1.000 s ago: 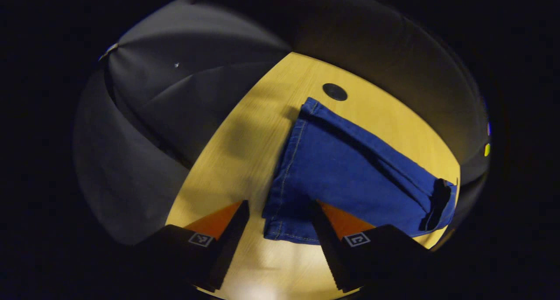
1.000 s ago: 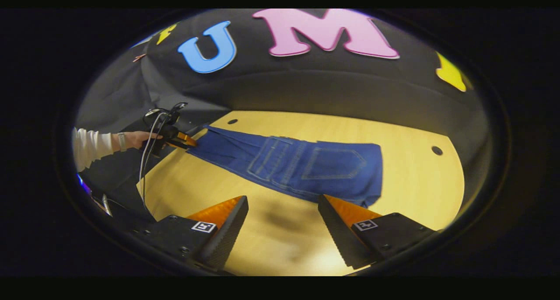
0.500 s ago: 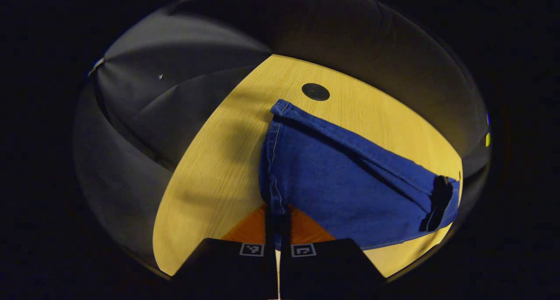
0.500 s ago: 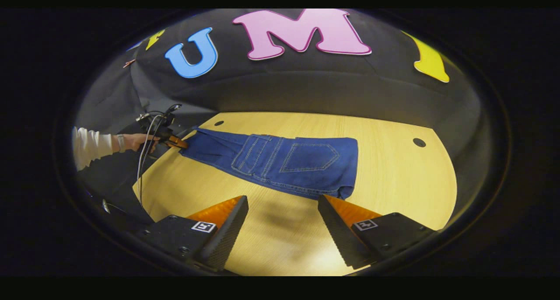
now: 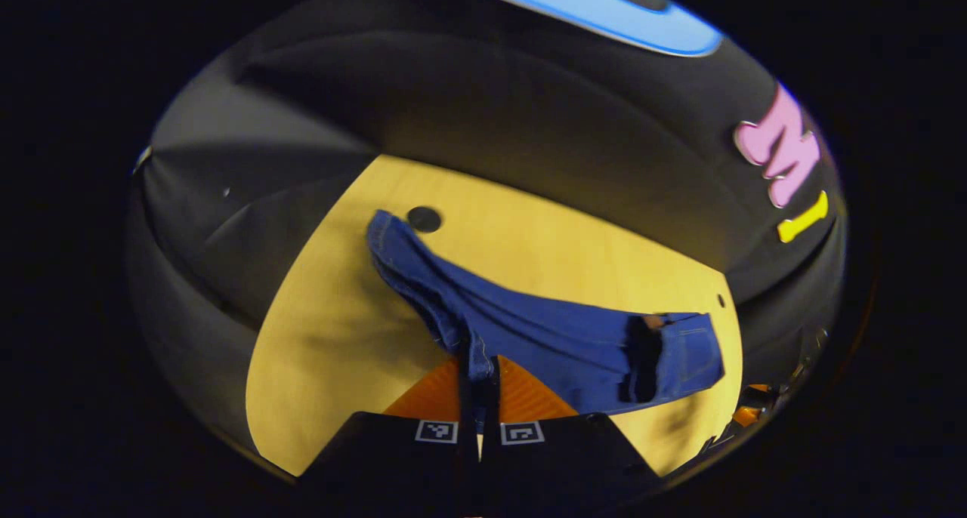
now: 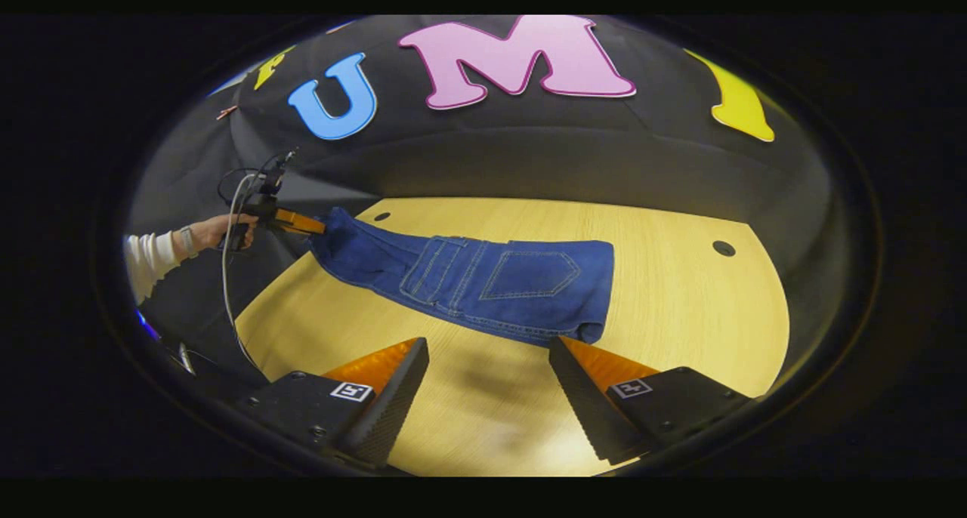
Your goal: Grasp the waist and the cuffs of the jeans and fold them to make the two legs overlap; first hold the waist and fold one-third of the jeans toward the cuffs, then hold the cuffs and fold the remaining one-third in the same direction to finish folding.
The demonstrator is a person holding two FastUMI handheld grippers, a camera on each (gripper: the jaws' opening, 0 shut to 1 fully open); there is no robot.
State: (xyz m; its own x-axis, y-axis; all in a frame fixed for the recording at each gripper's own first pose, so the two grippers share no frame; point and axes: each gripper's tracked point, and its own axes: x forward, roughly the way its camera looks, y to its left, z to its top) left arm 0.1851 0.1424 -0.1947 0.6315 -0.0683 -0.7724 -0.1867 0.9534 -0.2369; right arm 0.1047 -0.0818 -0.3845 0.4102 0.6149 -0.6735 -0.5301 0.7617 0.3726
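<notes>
In the right gripper view, a hand [image 6: 219, 229] at far left holds the left gripper [image 6: 321, 226], clenched on the cuffs [image 6: 340, 235] and lifting them off the desk [image 6: 680, 306]. The jeans [image 6: 483, 284] stretch rightward, waist [image 6: 597, 284] lying flat. The right gripper [image 6: 487, 390] hovers released just beside the waist.

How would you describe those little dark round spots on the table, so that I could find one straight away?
Start from the yellow wooden table with the blue jeans lying across it. Look past the waist end of the jeans, toward the far right corner near the black cloth wall: there sits a small dark round spot. It is flat, set in the tabletop, and well apart from the denim.
</notes>
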